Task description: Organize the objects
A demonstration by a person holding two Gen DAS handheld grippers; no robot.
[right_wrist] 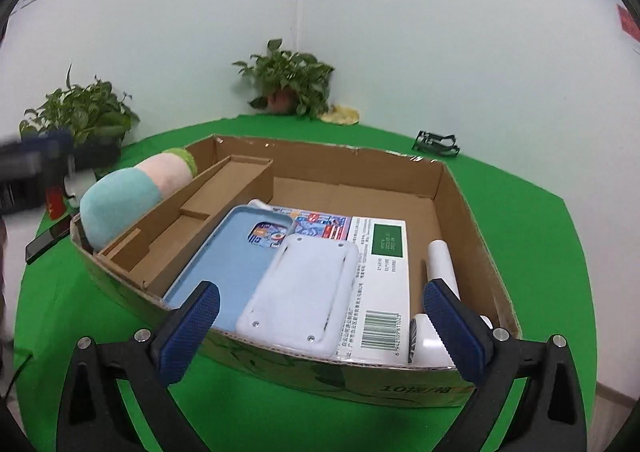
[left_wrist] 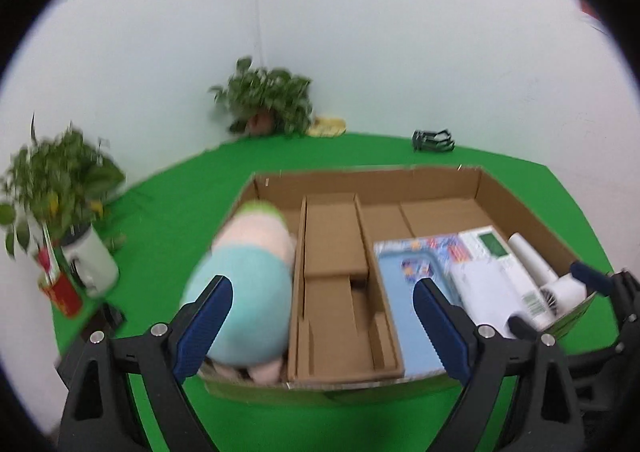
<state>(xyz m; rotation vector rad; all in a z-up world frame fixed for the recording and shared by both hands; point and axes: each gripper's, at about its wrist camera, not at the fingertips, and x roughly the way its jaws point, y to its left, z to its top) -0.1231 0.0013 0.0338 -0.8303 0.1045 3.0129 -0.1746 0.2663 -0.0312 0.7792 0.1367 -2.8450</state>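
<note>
Left gripper [left_wrist: 322,316] spread wide, nothing between pads, hovering at near edge of cardboard tray [left_wrist: 372,174]. Right gripper [right_wrist: 322,326] spread wide too, empty, at same near edge. Plush toy [left_wrist: 244,284] lying in tray's left compartment. Cardboard insert [left_wrist: 340,284] along middle. Blue phone case [right_wrist: 224,272] flat in right section, white case [right_wrist: 304,292] overlapping it and white box [right_wrist: 384,272]. White hair dryer [right_wrist: 440,264] against tray's right wall. Tray on green table [right_wrist: 520,212]; potted plants [right_wrist: 292,78] at far edge.
</note>
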